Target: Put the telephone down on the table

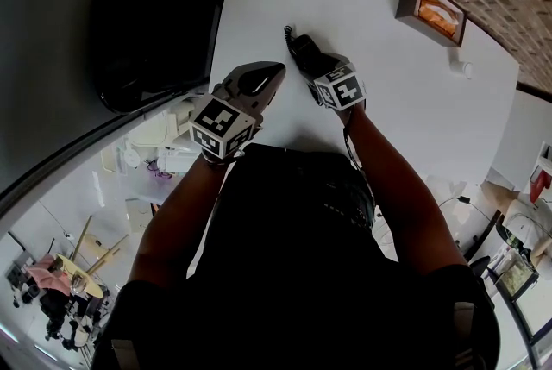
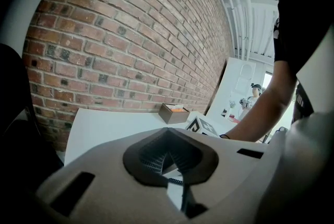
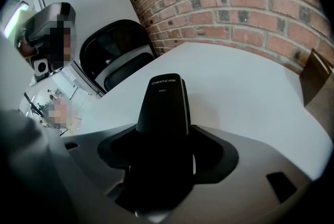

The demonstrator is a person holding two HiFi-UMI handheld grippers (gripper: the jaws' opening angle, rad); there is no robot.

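The right claw [image 1: 317, 69] is pinching the telephone [image 1: 298, 47], a black handset. In the right gripper view the jaws press in on the handset's lower half, and its upper end sticks out past them. From the head view the telephone lies low over the white desk [image 1: 405, 105], stretching forward from the claw with its thin tip farthest out. I cannot tell from any view whether its underside touches the desk.

The left claw [image 1: 262, 78] hovers just beside the right one, on its left. Its jaws are pressed together at the tips with nothing between them, and only a sliver of desk shows through behind them.

Well off to the right of the right claw, against the brick wall, stands a small open box [image 1: 431, 10]. A black chair [image 1: 147, 32] sits beyond the desk edge, to the left of the left claw.

As I judge it, the task is nearly done but not finished. The telephone is over bare desk with nothing in its way, yet it is still gripped. What is left is to settle it flat, spread the right jaws, and draw the claw back without dragging the handset.
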